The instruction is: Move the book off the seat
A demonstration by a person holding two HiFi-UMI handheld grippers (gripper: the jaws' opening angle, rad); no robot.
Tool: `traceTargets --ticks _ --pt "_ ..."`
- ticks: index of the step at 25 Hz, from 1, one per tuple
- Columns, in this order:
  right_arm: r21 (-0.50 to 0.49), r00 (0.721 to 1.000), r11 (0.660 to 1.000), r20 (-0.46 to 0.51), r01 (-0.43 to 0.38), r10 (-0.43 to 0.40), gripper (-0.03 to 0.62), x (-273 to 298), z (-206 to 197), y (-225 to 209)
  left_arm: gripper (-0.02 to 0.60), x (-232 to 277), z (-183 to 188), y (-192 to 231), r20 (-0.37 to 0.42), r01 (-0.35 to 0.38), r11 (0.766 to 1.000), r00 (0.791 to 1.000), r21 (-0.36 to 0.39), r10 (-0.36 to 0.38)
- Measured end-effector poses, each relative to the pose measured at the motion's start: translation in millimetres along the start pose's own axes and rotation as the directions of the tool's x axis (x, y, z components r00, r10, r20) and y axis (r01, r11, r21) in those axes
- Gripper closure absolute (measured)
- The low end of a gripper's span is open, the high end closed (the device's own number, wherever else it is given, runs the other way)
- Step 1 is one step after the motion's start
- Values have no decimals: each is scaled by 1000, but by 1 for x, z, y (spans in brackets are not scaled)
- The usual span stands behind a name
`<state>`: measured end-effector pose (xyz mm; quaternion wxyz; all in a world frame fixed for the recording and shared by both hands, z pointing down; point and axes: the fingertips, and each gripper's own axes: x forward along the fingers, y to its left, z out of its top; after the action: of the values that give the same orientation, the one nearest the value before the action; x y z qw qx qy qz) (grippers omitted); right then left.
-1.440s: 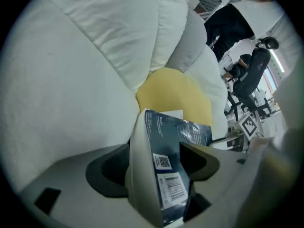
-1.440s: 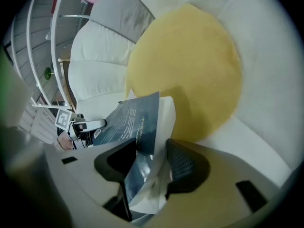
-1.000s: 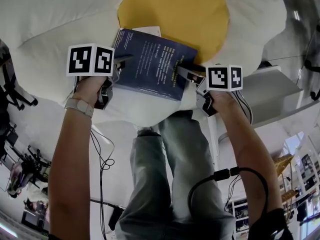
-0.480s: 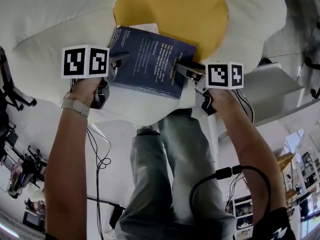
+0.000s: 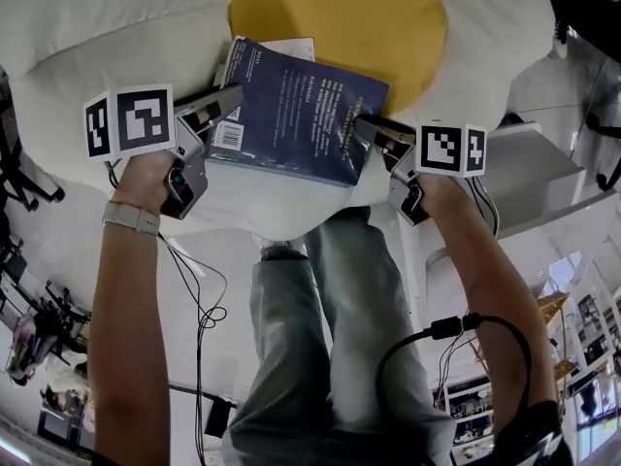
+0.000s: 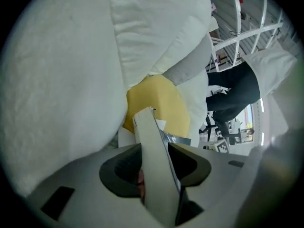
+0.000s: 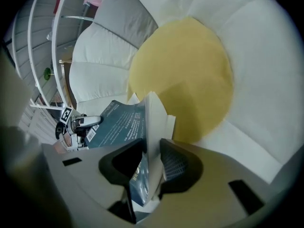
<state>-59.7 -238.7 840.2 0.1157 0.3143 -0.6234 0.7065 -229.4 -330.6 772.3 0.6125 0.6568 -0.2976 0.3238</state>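
Observation:
A dark blue book (image 5: 301, 115) sits at the front of a white petal-shaped seat (image 5: 116, 27) with a yellow centre (image 5: 340, 17). My left gripper (image 5: 228, 100) grips the book's left edge. In the left gripper view the page block (image 6: 154, 160) stands between the pads (image 6: 190, 163), whose jaws have just been closing onto it. At the book's right edge is my right gripper (image 5: 369, 129). Its jaws have also just been closing and now pinch the cover and pages (image 7: 152, 127). The book's left side is tilted up off the cushion.
The person's grey-trousered legs (image 5: 320, 338) stand right in front of the seat. Cables (image 5: 199, 299) trail on the pale floor at the left. A white shelf or table (image 5: 529, 173) stands to the right. White railings (image 7: 47, 46) run behind the seat.
The left gripper has swung outward and turned, and the book's left edge has risen with it. Both pairs of jaws have closed on the book's edges. The right hand has hardly moved.

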Motion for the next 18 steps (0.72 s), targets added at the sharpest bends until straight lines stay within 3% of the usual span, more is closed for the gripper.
traceTargets --ticks 4,18 --pt "11 1000 1000 -7 -7 7 464 1 -1 -3 403 3 -6 -4 -54 42 999 998 -23 -44" --pt "59 1000 998 12 -7 7 459 2 0 -6 402 22 -9 13 -40 -1 1000 999 -23 1"
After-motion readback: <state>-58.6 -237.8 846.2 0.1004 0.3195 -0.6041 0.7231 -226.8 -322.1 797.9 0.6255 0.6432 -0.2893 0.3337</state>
